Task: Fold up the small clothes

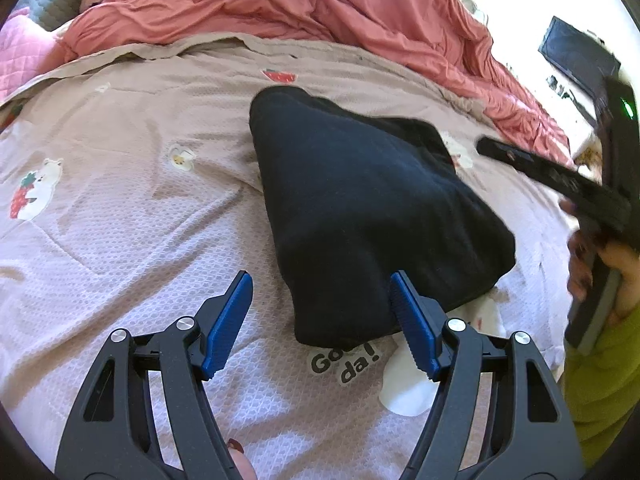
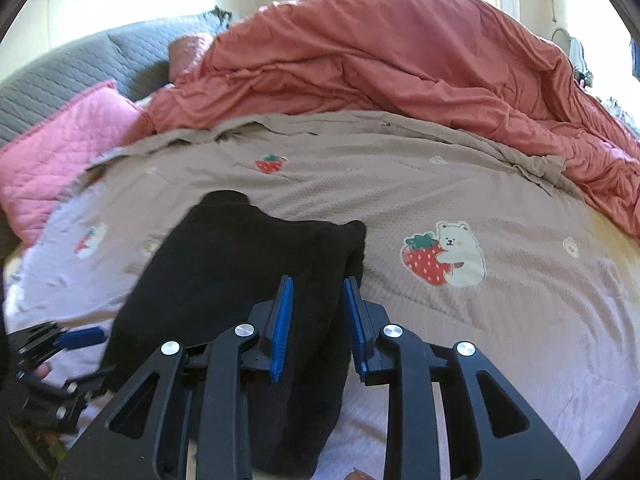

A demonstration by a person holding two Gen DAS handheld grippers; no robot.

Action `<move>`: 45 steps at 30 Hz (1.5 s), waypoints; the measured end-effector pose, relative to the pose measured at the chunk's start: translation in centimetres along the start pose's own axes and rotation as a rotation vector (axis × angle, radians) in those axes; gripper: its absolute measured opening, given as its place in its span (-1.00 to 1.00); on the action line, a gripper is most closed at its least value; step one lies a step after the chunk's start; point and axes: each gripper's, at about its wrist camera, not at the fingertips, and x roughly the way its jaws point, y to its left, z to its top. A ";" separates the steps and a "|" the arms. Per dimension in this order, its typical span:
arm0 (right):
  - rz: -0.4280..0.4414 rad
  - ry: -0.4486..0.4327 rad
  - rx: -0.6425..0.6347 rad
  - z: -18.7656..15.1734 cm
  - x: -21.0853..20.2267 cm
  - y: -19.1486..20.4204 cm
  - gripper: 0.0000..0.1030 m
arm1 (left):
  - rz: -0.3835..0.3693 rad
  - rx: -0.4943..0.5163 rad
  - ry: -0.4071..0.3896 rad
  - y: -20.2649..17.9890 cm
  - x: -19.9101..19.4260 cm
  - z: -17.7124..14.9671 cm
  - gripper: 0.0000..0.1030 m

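Note:
A black folded garment (image 1: pixel 360 208) lies on the pale patterned bedspread (image 1: pixel 120 240). My left gripper (image 1: pixel 322 280) is open and empty, its blue fingers (image 1: pixel 230 320) just short of the garment's near corner. In the right wrist view the same garment (image 2: pixel 224 280) lies under my right gripper (image 2: pixel 318 284), whose jaws stand partly apart over its right edge and hold nothing. The right gripper's black body also shows in the left wrist view (image 1: pixel 560 180), off the garment's right side.
A bunched salmon-red duvet (image 2: pixel 400 72) fills the back of the bed. A pink quilted pillow (image 2: pixel 60 152) and a grey headboard (image 2: pixel 80 68) are at the back left. A dark screen (image 1: pixel 576 56) stands past the bed's right edge.

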 end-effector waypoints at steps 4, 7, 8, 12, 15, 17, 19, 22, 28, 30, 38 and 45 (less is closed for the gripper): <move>0.080 0.002 0.027 -1.7 -1.8 -0.1 -0.51 | -0.012 -0.053 -0.026 1.1 -1.1 0.1 0.22; 0.131 0.032 0.062 -3.2 -2.0 -0.3 -0.51 | -0.011 -0.076 -0.018 1.6 -1.0 0.1 0.21; 0.137 0.048 0.070 -3.7 -1.7 -0.4 -0.51 | -0.012 -0.082 -0.014 1.7 -0.8 0.1 0.21; 0.135 0.085 0.098 -5.0 -0.5 -0.6 -0.13 | -0.026 -0.096 0.019 1.5 0.3 0.2 0.21; 0.179 0.108 0.127 -5.5 0.4 -0.6 -0.38 | -0.013 -0.093 0.034 1.4 0.9 0.3 0.21; 0.202 0.131 0.134 -5.6 0.9 -0.1 -0.70 | -0.011 -0.099 0.040 1.5 1.1 0.5 0.22; 0.197 0.122 0.128 -5.3 0.4 0.2 -0.72 | 0.004 -0.091 0.041 1.4 1.1 0.5 0.22; 0.205 0.071 0.116 -4.7 -1.8 0.2 -0.75 | 0.024 -0.077 0.041 1.3 1.1 0.4 0.22; 0.133 0.128 0.165 -6.5 0.0 -1.8 -0.84 | 0.009 -0.090 0.045 1.5 1.1 0.2 0.22; 0.091 0.148 0.193 -7.4 0.5 -2.5 -0.88 | 0.011 -0.090 0.046 1.4 1.2 0.2 0.22; 0.047 0.111 0.244 -8.3 -1.1 -3.8 -0.60 | 0.023 -0.081 0.041 1.4 1.1 0.2 0.22; 0.035 0.058 0.173 -7.5 -2.8 -2.3 -0.33 | 0.035 -0.073 0.039 1.1 0.8 0.2 0.22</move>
